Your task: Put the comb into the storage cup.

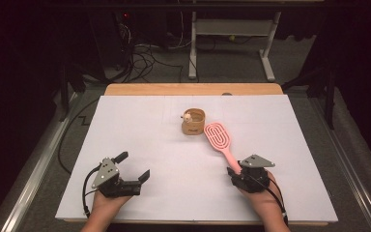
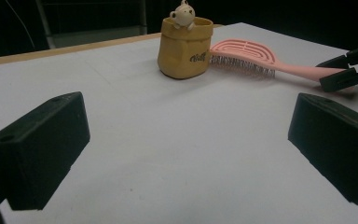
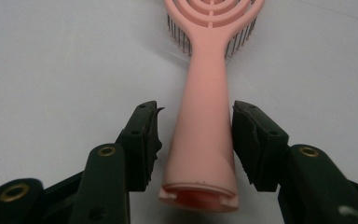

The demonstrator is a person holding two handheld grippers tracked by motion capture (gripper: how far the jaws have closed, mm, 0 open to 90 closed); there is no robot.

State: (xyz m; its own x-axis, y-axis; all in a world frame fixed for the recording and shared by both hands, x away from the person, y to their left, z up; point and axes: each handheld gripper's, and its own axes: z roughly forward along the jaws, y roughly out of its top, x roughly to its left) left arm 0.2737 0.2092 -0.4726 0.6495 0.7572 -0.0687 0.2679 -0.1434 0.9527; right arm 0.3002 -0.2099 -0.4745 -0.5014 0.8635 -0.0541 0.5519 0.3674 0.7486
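A pink hairbrush (image 1: 217, 135) lies bristles down on the white table cover (image 1: 140, 130), its handle pointing toward the near right. My right gripper (image 1: 235, 170) straddles the end of that handle. In the right gripper view the handle (image 3: 205, 116) sits between the pads of the gripper (image 3: 196, 135); a thin gap shows at the left pad and the right pad is almost on it. A small tan pot (image 1: 193, 123) with a little bear figure on its rim stands just left of the brush head (image 2: 247, 53). My left gripper (image 1: 135, 165) rests open and empty at the near left.
The wooden table edge (image 1: 193, 89) shows beyond the white cover. Behind it are a white desk frame (image 1: 232, 43) and cables on the floor. In the left gripper view, the pot (image 2: 184, 46) stands far ahead and the right gripper (image 2: 349, 70) is at the right edge.
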